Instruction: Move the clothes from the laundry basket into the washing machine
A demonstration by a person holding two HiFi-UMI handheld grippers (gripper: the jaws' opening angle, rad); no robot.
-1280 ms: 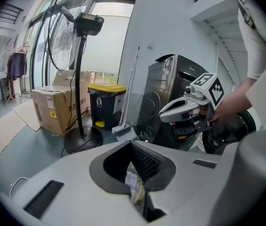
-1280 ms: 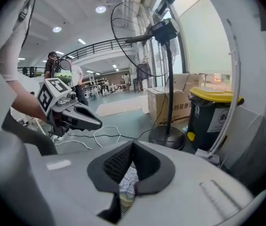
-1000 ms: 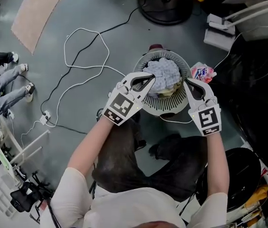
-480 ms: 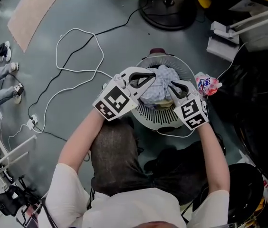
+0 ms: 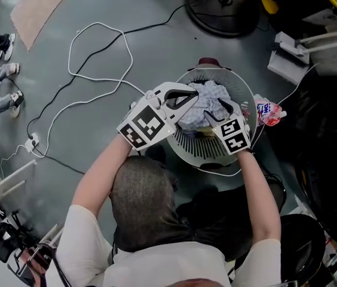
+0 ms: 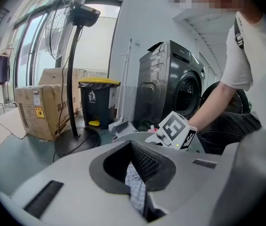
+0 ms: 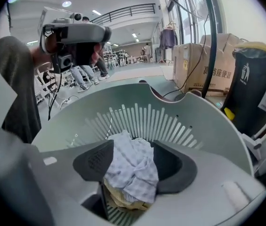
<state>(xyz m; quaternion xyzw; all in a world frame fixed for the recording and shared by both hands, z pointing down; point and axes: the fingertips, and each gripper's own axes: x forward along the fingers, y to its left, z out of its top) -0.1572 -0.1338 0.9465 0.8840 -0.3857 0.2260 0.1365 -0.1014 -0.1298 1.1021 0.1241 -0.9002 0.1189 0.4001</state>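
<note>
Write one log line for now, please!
left gripper: shut on checked cloth | right gripper: jaws just opening, cloth between them | laundry basket: not empty

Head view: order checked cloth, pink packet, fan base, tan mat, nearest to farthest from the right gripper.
1. checked cloth, between the right gripper's jaws, which have just been opening.
2. pink packet, just to the gripper's right.
3. fan base, up top.
4. tan mat, far top left.

I see a light blue-and-white checked cloth over a pale yellow cloth. The basket is whitish grey and slatted. The floor is grey-blue, the cable white and the washing machine dark grey. The bin is black with a yellow lid. The box is brown.
</note>
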